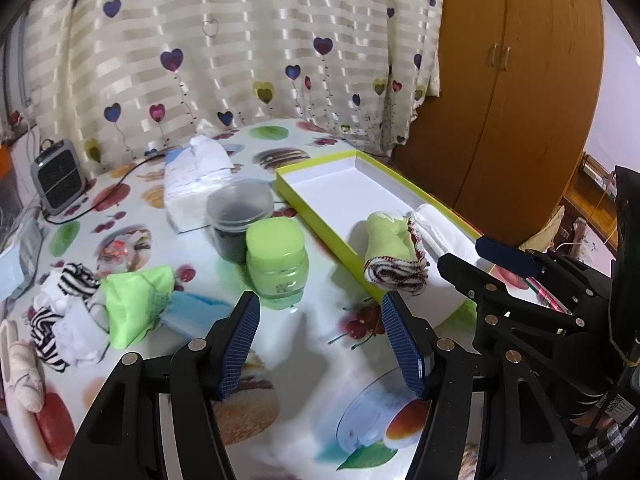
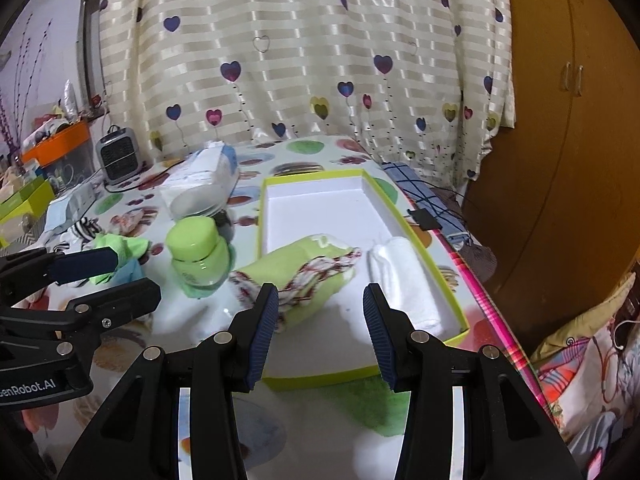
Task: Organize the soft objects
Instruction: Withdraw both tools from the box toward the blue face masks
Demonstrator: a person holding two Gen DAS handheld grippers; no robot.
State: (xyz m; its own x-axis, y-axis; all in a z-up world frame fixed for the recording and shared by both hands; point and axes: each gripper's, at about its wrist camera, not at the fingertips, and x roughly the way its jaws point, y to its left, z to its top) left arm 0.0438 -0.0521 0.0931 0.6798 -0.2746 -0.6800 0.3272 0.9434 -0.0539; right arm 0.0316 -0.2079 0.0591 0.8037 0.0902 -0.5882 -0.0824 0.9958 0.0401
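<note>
A shallow lime-edged white box (image 1: pixel 312 204) (image 2: pixel 320 204) lies on the fruit-print table. Inside it rest a rolled green cloth with a striped end (image 1: pixel 390 246) (image 2: pixel 304 268) and a rolled white towel (image 1: pixel 444 230) (image 2: pixel 400 276). More soft items lie heaped at the left: a folded green cloth (image 1: pixel 134 304) (image 2: pixel 120 246), zebra-striped socks (image 1: pixel 74 282) and white socks (image 1: pixel 76 330). My left gripper (image 1: pixel 318 340) hangs open over bare table, nothing between its fingers. My right gripper (image 2: pixel 320 336) stands open above the box's near end, just short of the green roll; it also shows in the left wrist view (image 1: pixel 472 256).
A green-lidded jar (image 1: pixel 276 258) (image 2: pixel 198 254) and a dark container with a clear lid (image 1: pixel 238 216) stand left of the box. Behind are a tissue pack (image 1: pixel 196 184) (image 2: pixel 204 184) and a small heater (image 1: pixel 58 176) (image 2: pixel 118 154). A wooden wardrobe (image 1: pixel 512 80) stands right.
</note>
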